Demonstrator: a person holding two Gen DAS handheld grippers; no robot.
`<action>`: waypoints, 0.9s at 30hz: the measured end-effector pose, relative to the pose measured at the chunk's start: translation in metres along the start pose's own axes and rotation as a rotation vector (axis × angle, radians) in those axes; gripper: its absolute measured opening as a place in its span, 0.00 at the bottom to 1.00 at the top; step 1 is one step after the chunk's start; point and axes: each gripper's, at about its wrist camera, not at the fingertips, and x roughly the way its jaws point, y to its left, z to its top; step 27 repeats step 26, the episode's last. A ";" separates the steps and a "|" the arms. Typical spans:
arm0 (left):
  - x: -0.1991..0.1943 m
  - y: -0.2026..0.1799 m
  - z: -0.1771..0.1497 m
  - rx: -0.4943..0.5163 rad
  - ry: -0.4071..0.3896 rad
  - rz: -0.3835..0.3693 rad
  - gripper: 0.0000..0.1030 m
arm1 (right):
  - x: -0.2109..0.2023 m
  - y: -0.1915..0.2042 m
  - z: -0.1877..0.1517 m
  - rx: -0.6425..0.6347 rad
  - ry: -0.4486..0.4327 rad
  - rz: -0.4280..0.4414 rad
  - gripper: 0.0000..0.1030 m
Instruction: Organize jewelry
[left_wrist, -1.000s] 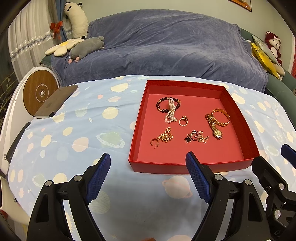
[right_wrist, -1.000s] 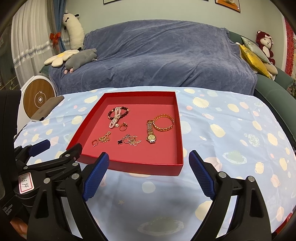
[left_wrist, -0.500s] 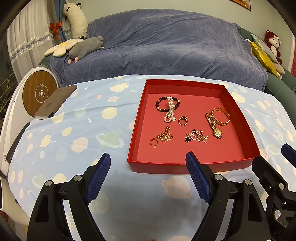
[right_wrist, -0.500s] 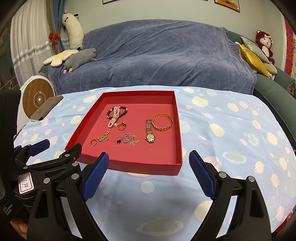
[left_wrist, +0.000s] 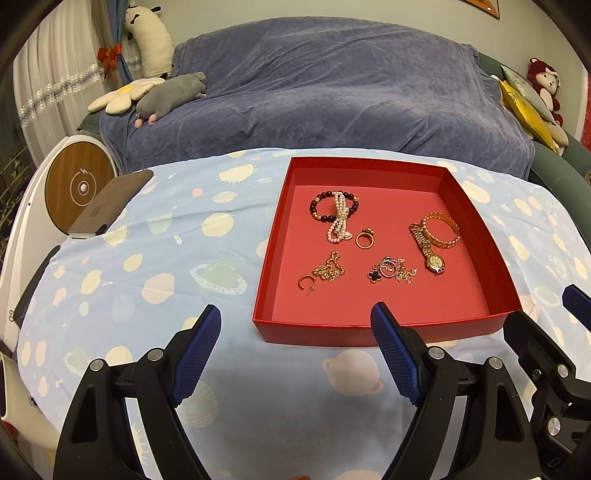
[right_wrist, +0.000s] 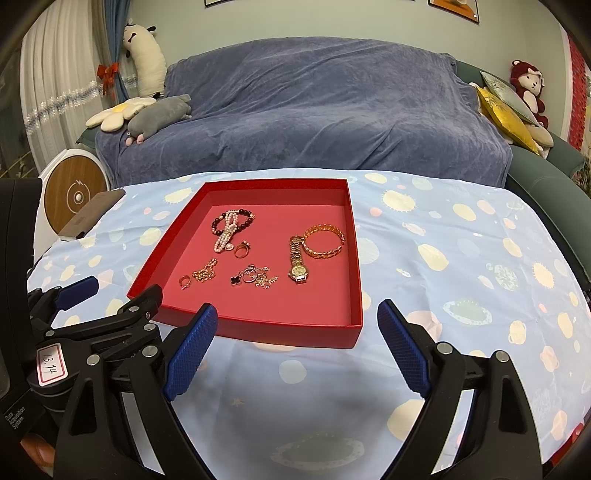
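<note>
A shallow red tray (left_wrist: 384, 334) (right_wrist: 258, 334) sits on the patterned blue tablecloth. In it lie a dark bead bracelet with a pearl strand (left_wrist: 338, 218) (right_wrist: 229, 230), a gold ring (left_wrist: 365, 239) (right_wrist: 242, 251), a gold watch (left_wrist: 428, 251) (right_wrist: 297, 264), a gold bangle (left_wrist: 441, 229) (right_wrist: 325, 242), a gold chain with a hoop earring (left_wrist: 325, 273) (right_wrist: 201, 275) and a clover pendant chain (left_wrist: 391, 269) (right_wrist: 255, 278). My left gripper (left_wrist: 295, 350) is open and empty just before the tray's near wall. My right gripper (right_wrist: 297, 350) is open and empty at the tray's near right corner.
A blue-covered sofa (left_wrist: 332, 92) with plush toys stands behind the table. A white round device with a wooden face (left_wrist: 77, 184) and a dark flat slab (left_wrist: 110, 203) are at the left edge. The left gripper's body (right_wrist: 92, 321) shows in the right wrist view.
Both grippers have shifted very slightly; the tray appears marginally nearer and lower in view. Jaws stay open and nothing in the tray has moved.
</note>
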 end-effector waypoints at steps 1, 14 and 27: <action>0.000 0.000 0.000 0.000 0.000 0.001 0.78 | 0.000 0.000 0.000 0.000 0.000 0.000 0.83; 0.007 0.006 -0.001 -0.003 0.016 -0.009 0.78 | 0.002 -0.004 -0.004 -0.001 -0.007 -0.005 0.87; 0.006 0.003 -0.003 -0.005 0.031 -0.018 0.78 | 0.000 -0.008 -0.004 0.009 -0.009 -0.007 0.91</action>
